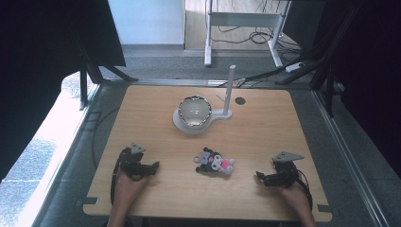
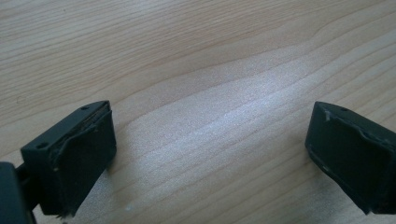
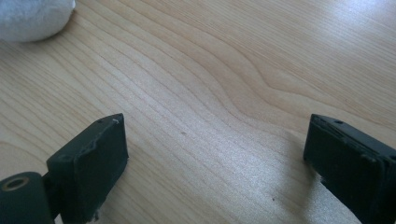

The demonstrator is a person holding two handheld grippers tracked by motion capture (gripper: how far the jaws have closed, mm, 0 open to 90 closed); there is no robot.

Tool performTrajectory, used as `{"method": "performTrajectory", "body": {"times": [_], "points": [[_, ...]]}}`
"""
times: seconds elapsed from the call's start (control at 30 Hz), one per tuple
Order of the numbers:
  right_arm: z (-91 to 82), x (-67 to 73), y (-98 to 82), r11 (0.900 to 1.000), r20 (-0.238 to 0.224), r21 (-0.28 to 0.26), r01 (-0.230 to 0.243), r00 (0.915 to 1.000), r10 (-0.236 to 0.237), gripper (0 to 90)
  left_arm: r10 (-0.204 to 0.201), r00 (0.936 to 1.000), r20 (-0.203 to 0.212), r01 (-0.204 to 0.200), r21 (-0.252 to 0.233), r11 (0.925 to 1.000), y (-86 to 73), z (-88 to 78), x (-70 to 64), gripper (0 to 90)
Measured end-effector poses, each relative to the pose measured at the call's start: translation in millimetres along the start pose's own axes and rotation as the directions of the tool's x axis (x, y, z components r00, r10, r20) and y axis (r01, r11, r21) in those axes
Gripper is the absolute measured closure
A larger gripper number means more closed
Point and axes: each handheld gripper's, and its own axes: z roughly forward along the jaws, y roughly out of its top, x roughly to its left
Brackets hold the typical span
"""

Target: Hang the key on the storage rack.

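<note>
— So, where are the two hand-held black grippers?
— Both rest low over the pale wooden table [image 1: 265, 127], near its front edge. The left gripper [image 1: 154, 166] sits at the left, the right gripper [image 1: 259, 177] at the right, well apart.
— And their jaws?
— Spread wide on both. In the left gripper view the left gripper [image 2: 210, 140] has bare wood grain between its jaws; the right gripper [image 3: 217, 149] likewise grasps nothing.
— What lies between them?
— A small black, white and pink plush toy [image 1: 215, 162], lying on the table roughly midway, touching neither. A soft white edge [image 3: 32, 16] at the top-left corner of the right gripper view could be part of it; I cannot tell.
— Anything farther back?
— A shiny metal bowl [image 1: 194, 111] sits on a white round base [image 1: 182, 124], with a white upright post [image 1: 230, 90] just beside it.
</note>
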Motion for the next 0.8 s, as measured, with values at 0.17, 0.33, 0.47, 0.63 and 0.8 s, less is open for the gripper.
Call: {"method": "performTrajectory", "body": {"times": [0.17,0.33,0.47,0.63,0.8], "points": [[0.0,-0.1,0.0,1.0,-0.002,0.0,-0.001,1.0,0.001,6.2,0.0,1.0,0.0,0.0,0.0,1.0,0.0,0.0,0.0,1.6],[0.1,-0.1,0.1,1.0,-0.001,0.001,0.0,1.0,0.0,6.0,0.0,1.0,0.0,0.0,0.0,1.0,0.0,0.0,0.0,1.6],[0.5,0.0,0.5,1.0,-0.002,0.004,0.001,1.0,-0.001,5.0,0.0,1.0,0.0,0.0,0.0,1.0,0.0,0.0,0.0,1.6],[0.9,0.0,2.1,1.0,-0.005,0.016,-0.002,1.0,0.002,4.2,0.0,1.0,0.0,0.0,0.0,1.0,0.1,0.0,0.0,1.6],[-0.3,0.4,5.6,1.0,-0.029,0.026,0.007,0.9996,-0.007,3.8,0.0,1.0,0.0,0.0,0.0,1.0,0.1,0.0,0.0,1.6]]}}
